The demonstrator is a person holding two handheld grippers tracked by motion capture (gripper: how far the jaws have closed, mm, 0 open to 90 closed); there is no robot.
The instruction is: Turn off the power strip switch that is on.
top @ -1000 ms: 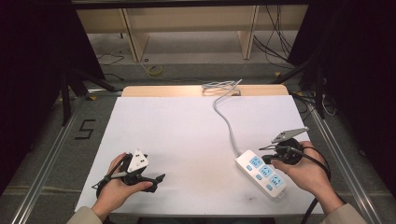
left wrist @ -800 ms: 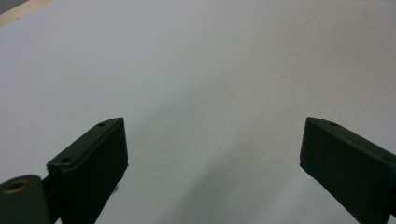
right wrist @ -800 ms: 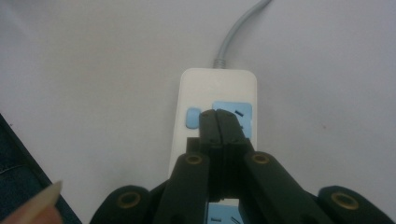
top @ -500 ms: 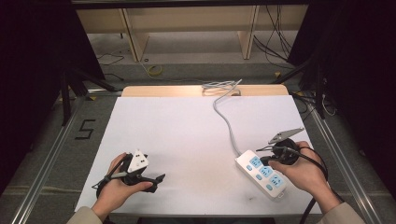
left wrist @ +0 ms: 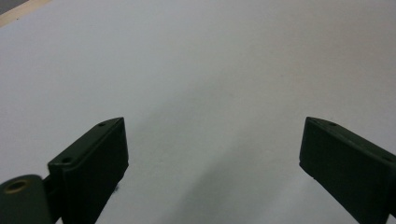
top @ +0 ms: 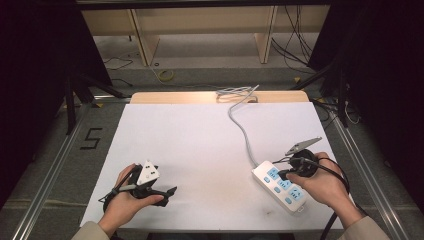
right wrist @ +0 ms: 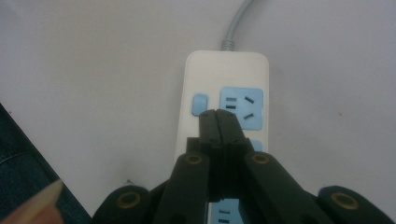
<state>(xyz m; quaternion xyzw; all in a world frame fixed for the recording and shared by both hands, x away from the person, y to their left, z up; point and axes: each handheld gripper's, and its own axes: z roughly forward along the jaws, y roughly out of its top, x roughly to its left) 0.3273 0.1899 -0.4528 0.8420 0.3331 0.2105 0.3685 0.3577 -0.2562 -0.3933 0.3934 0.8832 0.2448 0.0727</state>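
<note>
Right gripper view looks straight down on the white power strip (right wrist: 224,126), and the right gripper (right wrist: 218,122) has its two black jaws pressed flat together with nothing between them — their joined tips sit over the strip's face, just beside the small blue switch (right wrist: 200,103) and the uppermost blue socket (right wrist: 243,106); whether they actually touch the plastic I cannot tell from here. The strip's grey cord (right wrist: 237,23) runs off the top edge of that picture. From the high view, the strip (top: 279,186) lies slantwise near the front right of the white table sheet (top: 200,135), its cord (top: 240,125) snaking away to the far edge, and the right hand (top: 325,185) holds its gripper (top: 285,174) at the strip's far end. Well apart, at the front left, the left hand (top: 125,202) rests its gripper (top: 167,192) low on the sheet — in the left gripper view those jaws stand spread wide over bare white surface (left wrist: 210,70), holding nothing.
</note>
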